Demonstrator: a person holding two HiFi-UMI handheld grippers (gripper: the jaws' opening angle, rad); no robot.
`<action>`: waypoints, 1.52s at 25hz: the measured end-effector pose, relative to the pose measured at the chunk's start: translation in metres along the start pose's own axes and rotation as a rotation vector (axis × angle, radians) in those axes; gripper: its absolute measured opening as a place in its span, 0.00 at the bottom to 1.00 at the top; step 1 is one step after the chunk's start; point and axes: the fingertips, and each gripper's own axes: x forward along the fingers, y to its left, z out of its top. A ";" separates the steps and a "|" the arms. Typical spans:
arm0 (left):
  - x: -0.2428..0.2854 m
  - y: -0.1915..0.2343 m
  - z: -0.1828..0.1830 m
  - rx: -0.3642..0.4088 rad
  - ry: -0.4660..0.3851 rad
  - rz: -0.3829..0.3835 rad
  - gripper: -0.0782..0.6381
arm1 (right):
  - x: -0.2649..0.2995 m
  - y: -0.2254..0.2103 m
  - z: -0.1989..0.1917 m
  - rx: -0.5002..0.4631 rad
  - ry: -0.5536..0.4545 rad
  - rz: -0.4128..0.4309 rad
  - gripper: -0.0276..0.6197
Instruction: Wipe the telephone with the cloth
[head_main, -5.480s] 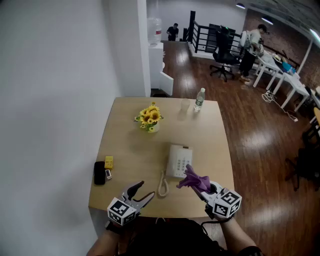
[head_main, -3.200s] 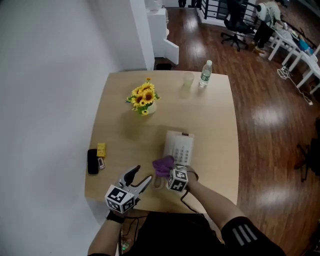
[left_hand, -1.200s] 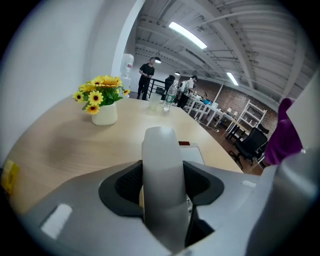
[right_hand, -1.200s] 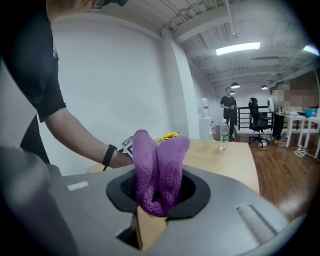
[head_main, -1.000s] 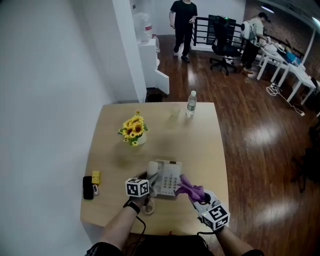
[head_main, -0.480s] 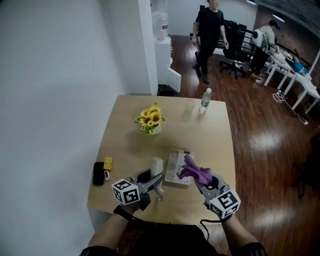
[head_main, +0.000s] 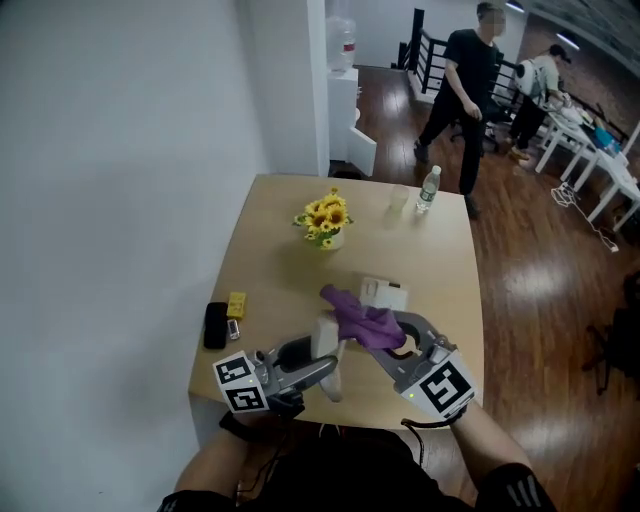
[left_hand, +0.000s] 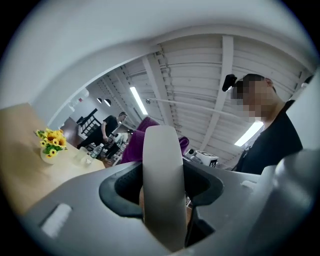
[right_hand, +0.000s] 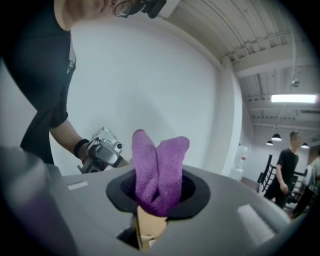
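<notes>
My left gripper (head_main: 322, 362) is clamped tight on the white handset (head_main: 327, 336). The jaws press on both its sides, and it sits lifted off the phone base (head_main: 385, 294), just nearer me and to the left of it. In the left gripper view the handset (left_hand: 162, 185) fills the gap, w/ purple cloth (left_hand: 142, 131) showing behind it.

My right gripper (head_main: 388, 336) is closed on the purple cloth (head_main: 360, 320). The bunched cloth hangs over the near-left corner of the base and hides that part. In the right gripper view the cloth (right_hand: 157, 170) sticks up in two folds from between the jaws.

Around the base, on the table (head_main: 270, 250):
- Sunflowers in a small pot (head_main: 325, 216), beyond the base and to its left.
- A clear glass (head_main: 399, 198) and a water bottle (head_main: 428, 190), beyond the base near the far edge. The bottle label is too small to read.
- A small yellow item (head_main: 236, 303) and a black item (head_main: 215, 325), well left of the base, near the left edge.

Beyond the table a person in black (head_main: 468, 90) walks on the wood floor. Each gripper's cube carries black-and-white square markers, no letters I can read.
</notes>
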 end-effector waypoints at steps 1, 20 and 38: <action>-0.003 -0.009 0.000 -0.001 0.003 -0.038 0.42 | 0.005 0.010 0.007 -0.044 0.006 0.024 0.19; -0.055 -0.086 0.016 -0.094 -0.118 -0.308 0.42 | -0.017 0.083 0.060 -0.335 0.042 0.064 0.19; -0.061 -0.095 0.051 -0.107 -0.262 -0.339 0.42 | -0.034 0.147 0.038 -0.452 0.136 0.162 0.18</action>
